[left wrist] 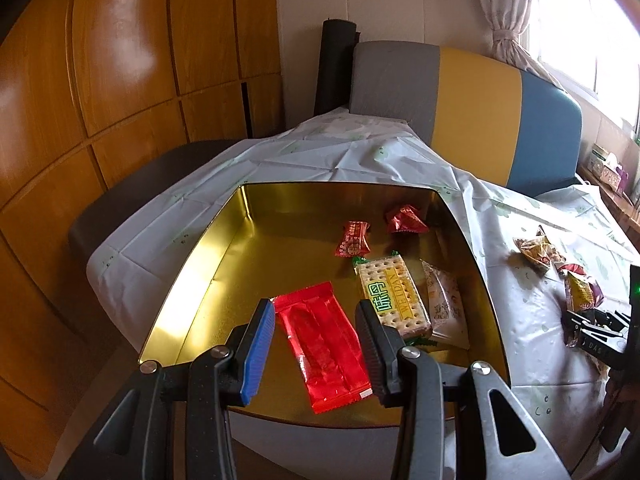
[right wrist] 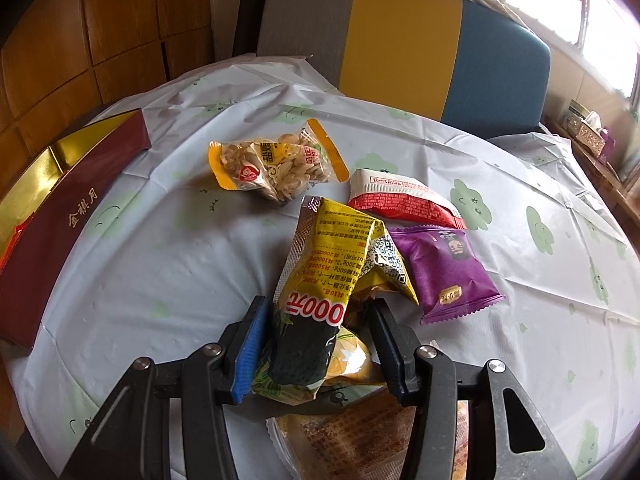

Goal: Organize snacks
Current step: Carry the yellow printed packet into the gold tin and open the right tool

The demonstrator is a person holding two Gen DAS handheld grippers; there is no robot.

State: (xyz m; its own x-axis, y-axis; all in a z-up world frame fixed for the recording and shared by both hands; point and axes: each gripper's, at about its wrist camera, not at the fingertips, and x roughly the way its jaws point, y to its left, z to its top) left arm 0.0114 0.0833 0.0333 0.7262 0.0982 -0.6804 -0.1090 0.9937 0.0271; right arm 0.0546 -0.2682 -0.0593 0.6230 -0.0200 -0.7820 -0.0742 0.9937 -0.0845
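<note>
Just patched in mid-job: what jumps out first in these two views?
The gold-lined tin on the left side of the table, with a shiny red packet lying in it below the open left gripper. To its right on the pale tablecloth, the right gripper is closed on a crumpled yellow snack bag, with a purple packet just beside it.

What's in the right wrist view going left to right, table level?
Maroon box → peanut pack → yellow bag in the right gripper → purple pack. The red-and-white pack overlaps the yellow bag and the purple pack sideways, so it is left out.
</note>
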